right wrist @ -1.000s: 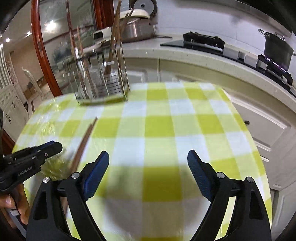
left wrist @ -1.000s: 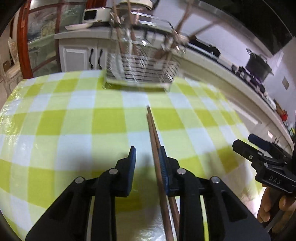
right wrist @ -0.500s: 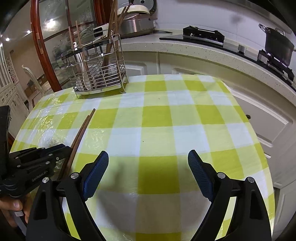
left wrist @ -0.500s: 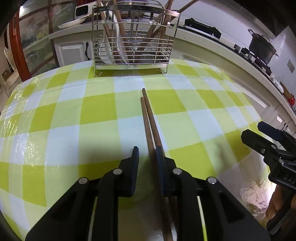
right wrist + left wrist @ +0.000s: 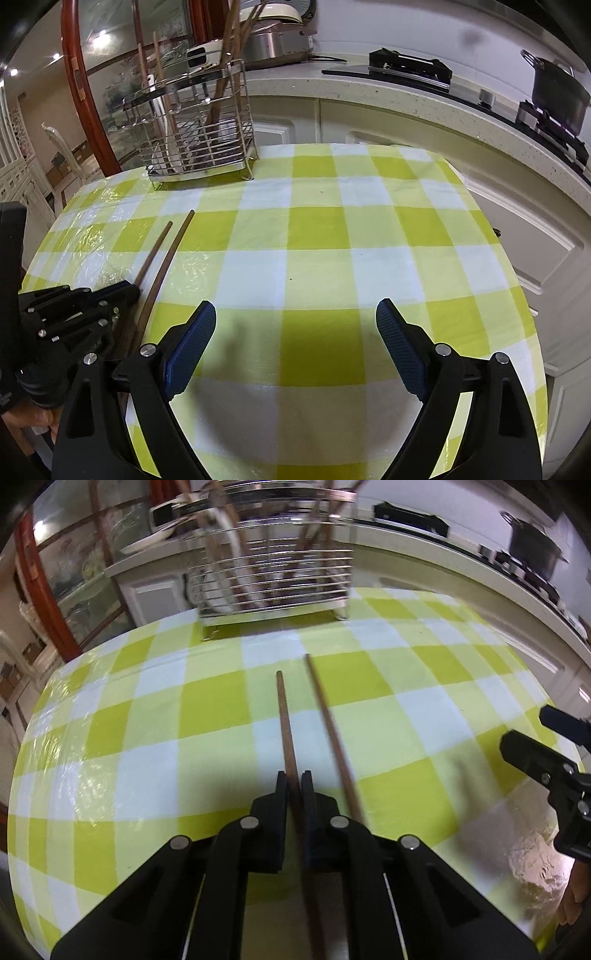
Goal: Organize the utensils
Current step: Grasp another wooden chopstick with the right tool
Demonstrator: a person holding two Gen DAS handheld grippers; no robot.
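Observation:
Two brown wooden chopsticks lie on the green-and-white checked tablecloth. My left gripper is shut on the left chopstick, clamping it partway along with its tip pointing toward the rack. The other chopstick runs free just outside the right finger, angled slightly away. From the right wrist view the left gripper and both chopsticks are at the left. My right gripper hangs open over bare cloth with nothing between its fingers. A wire utensil rack at the table's far edge holds several upright chopsticks and a white utensil.
The round table's edge curves away at right and near. Behind it runs a kitchen counter with a rice cooker, a black pot on a stove and white cabinet doors. A person's fingers hold the right gripper's handle.
The left jaws have closed from a narrow gap onto one chopstick. The two chopsticks, side by side before, now diverge at their tips. The right gripper has kept still and open.

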